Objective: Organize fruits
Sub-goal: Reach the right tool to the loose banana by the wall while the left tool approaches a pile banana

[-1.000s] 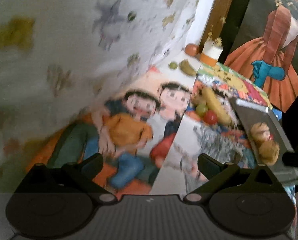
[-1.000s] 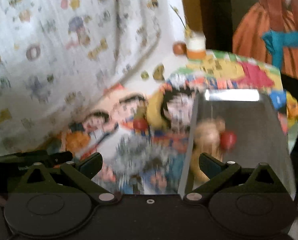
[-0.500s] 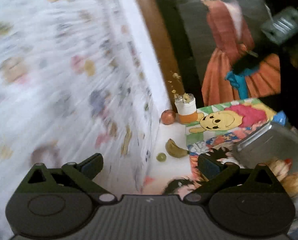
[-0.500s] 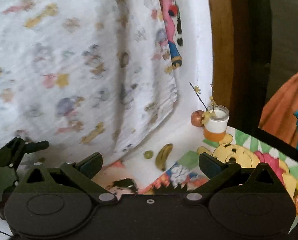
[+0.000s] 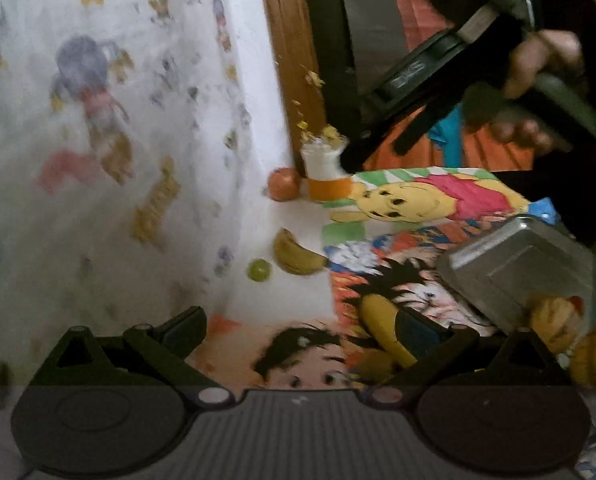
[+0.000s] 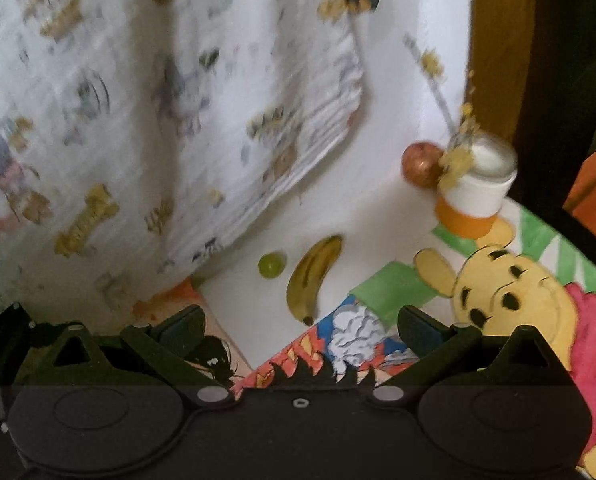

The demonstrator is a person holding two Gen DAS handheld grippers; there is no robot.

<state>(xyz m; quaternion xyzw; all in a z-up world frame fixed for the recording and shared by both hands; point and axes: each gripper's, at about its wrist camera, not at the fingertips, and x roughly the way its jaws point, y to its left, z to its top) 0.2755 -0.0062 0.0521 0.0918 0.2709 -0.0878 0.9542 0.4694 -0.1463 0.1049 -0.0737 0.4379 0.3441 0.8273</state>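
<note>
White table: banana, grape, cartoon mats.

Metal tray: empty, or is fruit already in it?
Not empty. The left wrist view shows the metal tray holding at least two orange-brown fruits at its near end; the rest is cropped.

bananas: 2 | grape: 1 | apple: 1 | tray: 1 | cup: 1

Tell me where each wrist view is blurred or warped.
Left wrist: patterned cloth smeared by motion, tray soft, fisheye bends the door frame. Right wrist: cloth and cup blurred, banana fairly sharp.
</note>
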